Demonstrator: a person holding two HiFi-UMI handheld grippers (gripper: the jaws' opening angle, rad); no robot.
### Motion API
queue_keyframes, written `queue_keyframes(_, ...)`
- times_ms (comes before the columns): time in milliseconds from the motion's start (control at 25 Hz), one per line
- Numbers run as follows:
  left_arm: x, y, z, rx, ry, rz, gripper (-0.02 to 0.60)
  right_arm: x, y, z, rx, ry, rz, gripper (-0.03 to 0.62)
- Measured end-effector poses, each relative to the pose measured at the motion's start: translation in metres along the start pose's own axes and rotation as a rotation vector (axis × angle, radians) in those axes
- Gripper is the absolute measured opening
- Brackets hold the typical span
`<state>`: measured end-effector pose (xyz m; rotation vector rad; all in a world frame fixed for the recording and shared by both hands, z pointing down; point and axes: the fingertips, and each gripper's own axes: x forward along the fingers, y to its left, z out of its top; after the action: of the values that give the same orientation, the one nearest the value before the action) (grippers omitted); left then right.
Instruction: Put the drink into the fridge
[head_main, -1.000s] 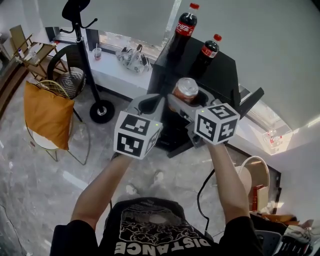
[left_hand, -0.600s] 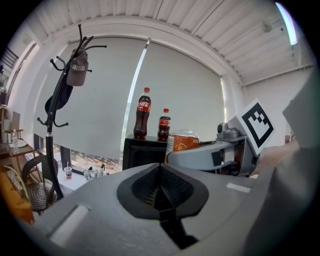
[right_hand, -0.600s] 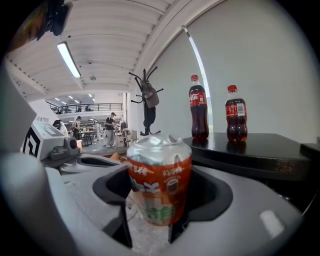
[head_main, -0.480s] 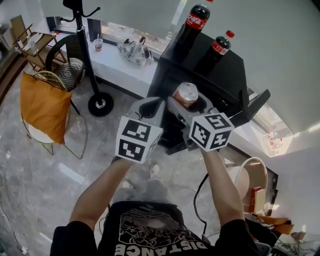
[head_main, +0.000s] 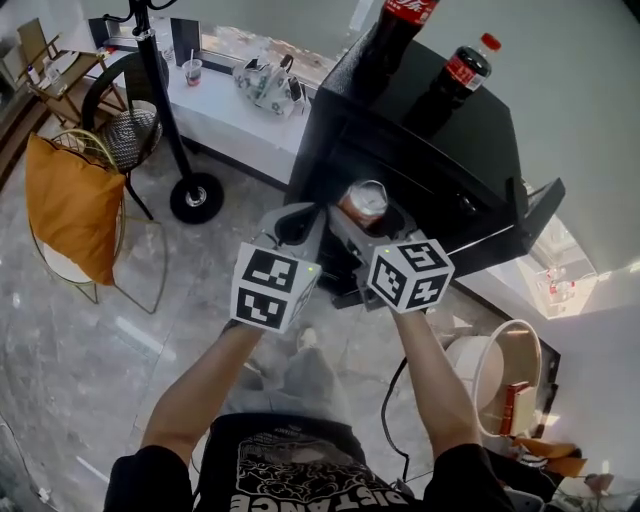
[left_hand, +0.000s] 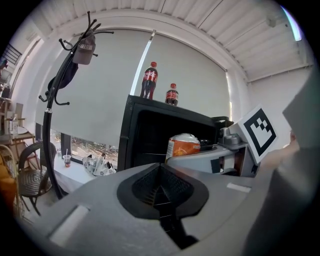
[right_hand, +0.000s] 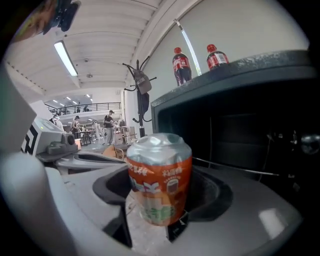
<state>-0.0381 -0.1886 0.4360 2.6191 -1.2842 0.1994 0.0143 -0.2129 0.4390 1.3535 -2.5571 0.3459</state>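
The right gripper (head_main: 368, 215) was clamped on an upright orange aluminium drink can (right_hand: 160, 170), just before the black mini fridge's (head_main: 470, 150) open compartment, which lay straight ahead. The left gripper (left_hand: 161, 192), jaws closed on nothing, hung alongside.

**Orange can, black fridge**

The drink can (right_hand: 160, 182) is orange with white lettering, a green band low down and a silver top. The grey left gripper (head_main: 297, 222) and right gripper (head_main: 368, 215) carry black-and-white square-marker cubes. The fridge (head_main: 440, 150) at one o'clock is black. At nine o'clock lies a mustard-orange cushion (head_main: 70, 205).
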Motion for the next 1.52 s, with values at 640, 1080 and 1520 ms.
queue_keyframes(640,0.084,0.022,-0.099,-0.01,0.032,0.039,0.003,0.085,-0.078,-0.098,-0.009,0.006,-0.008,0.334)
queue_keyframes(1080,0.129,0.034,-0.153,-0.023,0.041,0.042,0.003,0.145,-0.126,-0.155,-0.009,0.006,-0.029,0.334)
queue_keyframes(1520,0.151,0.039,-0.177,-0.021,0.051,0.036,0.003,0.185,-0.165,-0.186,-0.029,0.019,-0.067,0.334)
